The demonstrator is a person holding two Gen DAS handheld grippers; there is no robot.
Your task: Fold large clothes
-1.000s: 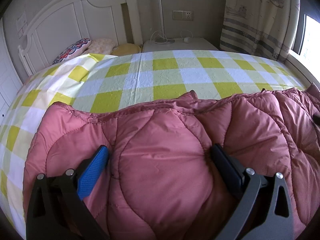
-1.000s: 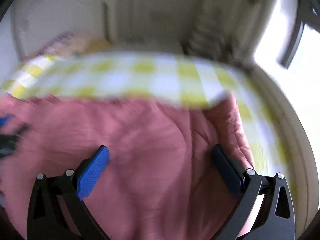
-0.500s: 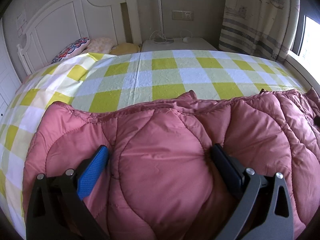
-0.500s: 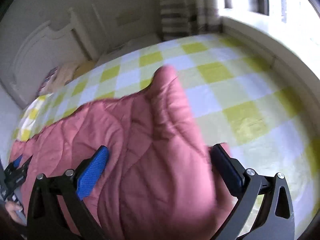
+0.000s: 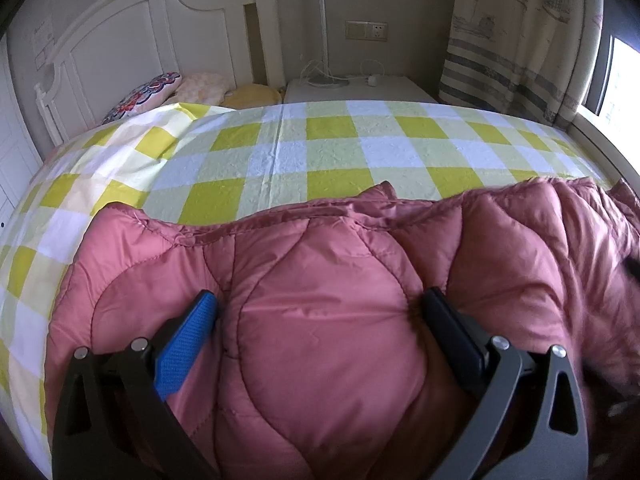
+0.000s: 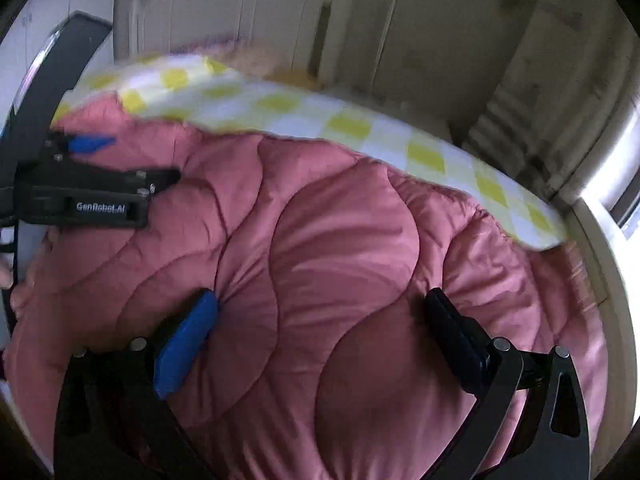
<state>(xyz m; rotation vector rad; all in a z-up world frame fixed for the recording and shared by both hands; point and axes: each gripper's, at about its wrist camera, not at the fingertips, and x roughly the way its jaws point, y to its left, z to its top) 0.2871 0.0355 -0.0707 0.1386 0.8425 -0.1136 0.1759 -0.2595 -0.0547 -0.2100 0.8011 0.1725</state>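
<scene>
A pink quilted coat [image 5: 328, 320] lies spread across the near part of a bed, on a yellow, green and white checked sheet [image 5: 320, 148].

Seen from the left wrist, a white headboard [image 5: 132, 56] stands at the far left, with a flowered pillow [image 5: 140, 94] at its foot. Further right come a white nightstand [image 5: 360, 90] with cables on it, a wall socket [image 5: 366, 31] above it, and a striped curtain [image 5: 516, 40] by the window. The left gripper [image 5: 320, 304] stands wide apart, both fingers pressed down into the padding with a puffed panel of the coat bulging between them; nothing is pinched.

In the right wrist view, which is blurred, the left gripper [image 6: 86, 142] shows at the left edge, resting on the coat [image 6: 340, 280]. The right gripper [image 6: 320, 300] is likewise spread wide, its fingers sunk into the coat on either side of a quilted panel. The sheet [image 6: 360, 128] curves behind the coat, and the window glows at the far right.
</scene>
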